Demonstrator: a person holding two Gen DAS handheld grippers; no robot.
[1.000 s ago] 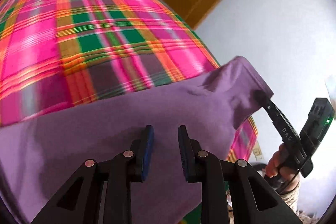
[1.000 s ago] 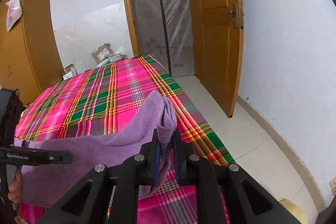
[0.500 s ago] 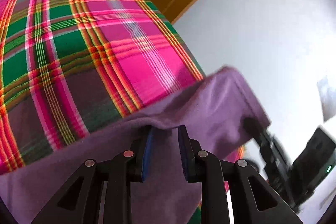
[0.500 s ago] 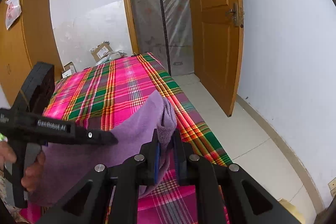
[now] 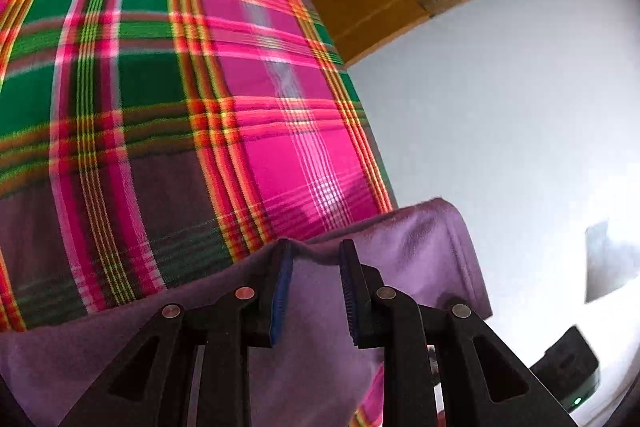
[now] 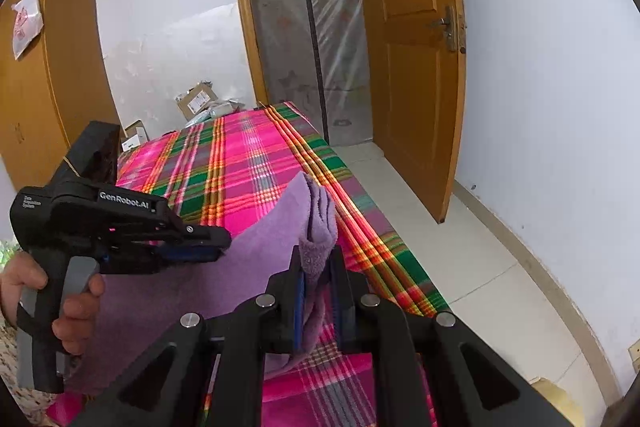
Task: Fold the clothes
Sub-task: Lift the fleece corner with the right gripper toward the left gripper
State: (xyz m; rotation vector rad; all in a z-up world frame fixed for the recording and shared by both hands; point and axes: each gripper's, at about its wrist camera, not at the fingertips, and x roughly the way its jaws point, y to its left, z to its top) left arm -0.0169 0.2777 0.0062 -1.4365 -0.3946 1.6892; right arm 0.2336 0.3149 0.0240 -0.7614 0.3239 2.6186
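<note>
Purple fleece garment (image 6: 224, 267) held up over a bed with a pink/green plaid cover (image 6: 240, 167), near the bed's front right corner. Right gripper (image 6: 318, 291) clenched on a bunched corner of the garment: fabric sits squeezed between the two blue pads, a thick folded wad sticks up past the fingertips, and a tail hangs down below the jaws toward the plaid. From that pinch the cloth spreads left as a slanted sheet toward the left gripper (image 6: 216, 241), seen side-on in the right wrist view, black body with white lettering, a hand (image 6: 76, 303) wrapped round its grey handle. Its fingertips sit at the garment's upper edge. In the left wrist view the left gripper (image 5: 314, 255) has jaws partly apart with a clear gap; the garment (image 5: 420, 259) lies below and behind the fingers, its top edge running across right at the fingertips, a small ridge of fabric lifting against the left pad (image 5: 282, 287). Pads don't look pressed on cloth, so released, not gripping. Garment's right corner rises past the right finger and folds down. Background: orange wooden door (image 6: 412, 67) ajar, white wall (image 6: 552, 87), wardrobe (image 6: 48, 67) at left, cardboard boxes (image 6: 196, 99) beyond the bed.
</note>
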